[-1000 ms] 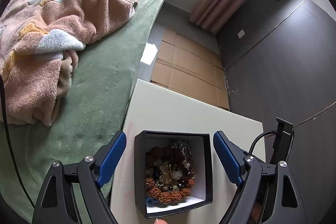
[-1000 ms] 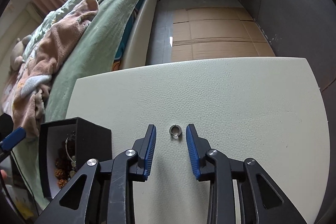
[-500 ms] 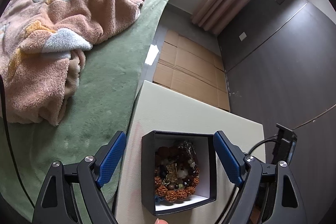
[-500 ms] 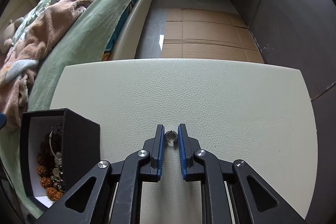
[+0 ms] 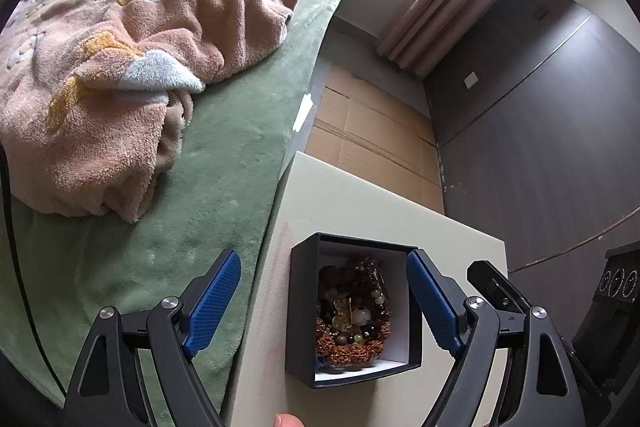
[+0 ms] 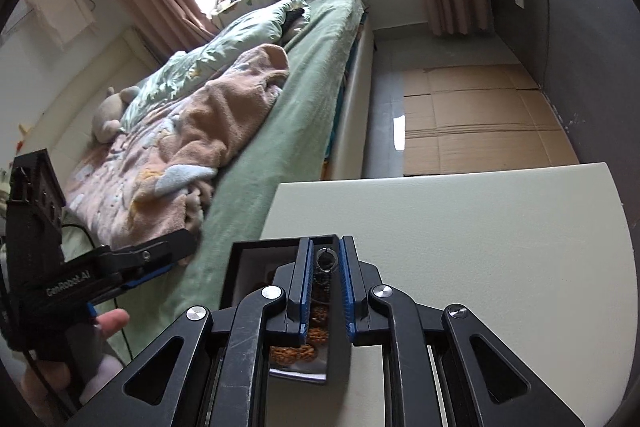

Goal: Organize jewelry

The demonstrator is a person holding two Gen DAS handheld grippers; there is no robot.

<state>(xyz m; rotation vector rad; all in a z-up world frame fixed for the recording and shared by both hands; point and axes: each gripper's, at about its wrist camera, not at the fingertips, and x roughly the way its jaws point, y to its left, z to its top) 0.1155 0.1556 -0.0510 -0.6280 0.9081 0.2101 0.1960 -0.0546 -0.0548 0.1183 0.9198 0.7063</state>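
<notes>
A black box (image 5: pixel 304 307) with a white lining stands on the pale table (image 5: pixel 360 199), and beaded bracelets (image 5: pixel 352 319) lie piled inside. My left gripper (image 5: pixel 324 291) hangs open above it, one blue finger on each side, touching nothing. In the right wrist view my right gripper (image 6: pixel 325 261) is shut on a small silver ring (image 6: pixel 326 259) and holds it in the air over the box (image 6: pixel 244 267). The left gripper's body (image 6: pixel 120 267) and a person's hand (image 6: pixel 108 323) show at the left of that view.
A bed with a green cover (image 5: pixel 224 155) and a pink fleece blanket (image 5: pixel 120 67) runs along the table's left edge. Flattened cardboard (image 5: pixel 372 131) covers the floor beyond the table. A dark wall (image 5: pixel 540 131) stands to the right.
My right gripper closed on the ring on the table, lifted it and carried it left over the box. The left gripper drifted a little, so the box now sits more to its right.
</notes>
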